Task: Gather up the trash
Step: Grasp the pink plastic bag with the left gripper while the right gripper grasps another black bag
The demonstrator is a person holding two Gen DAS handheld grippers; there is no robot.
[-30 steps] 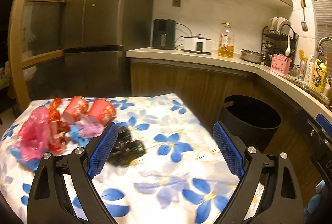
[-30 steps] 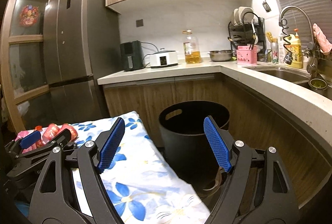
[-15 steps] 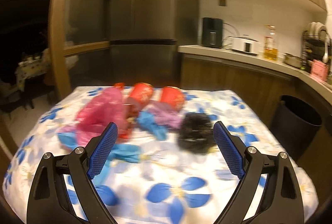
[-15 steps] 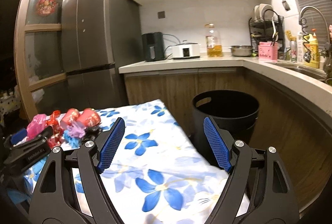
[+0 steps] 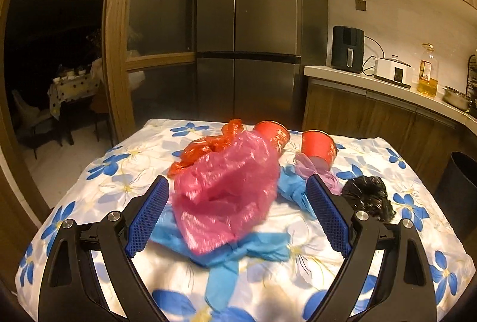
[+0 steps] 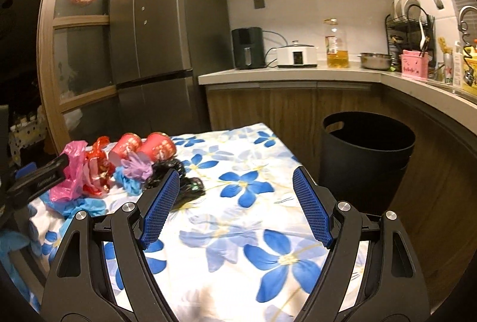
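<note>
A pile of trash lies on the flowered tablecloth (image 5: 313, 265). A pink plastic bag (image 5: 226, 191) sits between the open fingers of my left gripper (image 5: 237, 217), over blue plastic (image 5: 256, 247). Behind are an orange bag (image 5: 205, 149), two red paper cups (image 5: 274, 134) (image 5: 319, 146), a purple scrap (image 5: 313, 167) and a black crumpled bag (image 5: 369, 197). My right gripper (image 6: 237, 205) is open and empty above the tablecloth (image 6: 268, 232), right of the pile; the pink bag (image 6: 73, 173), red cups (image 6: 158, 149) and black bag (image 6: 179, 179) show there. The left gripper (image 6: 38, 177) shows at the pile.
A black trash bin (image 6: 366, 152) stands on the floor right of the table, below the curved counter (image 6: 298, 73); it shows at the edge of the left wrist view (image 5: 460, 194). A steel fridge (image 5: 253, 33) and wooden door frame (image 5: 116, 48) stand behind the table.
My left gripper has swung left from the black bag and moved in on the pink bag, which now lies between its fingers. My right gripper has turned left from the bin toward the table.
</note>
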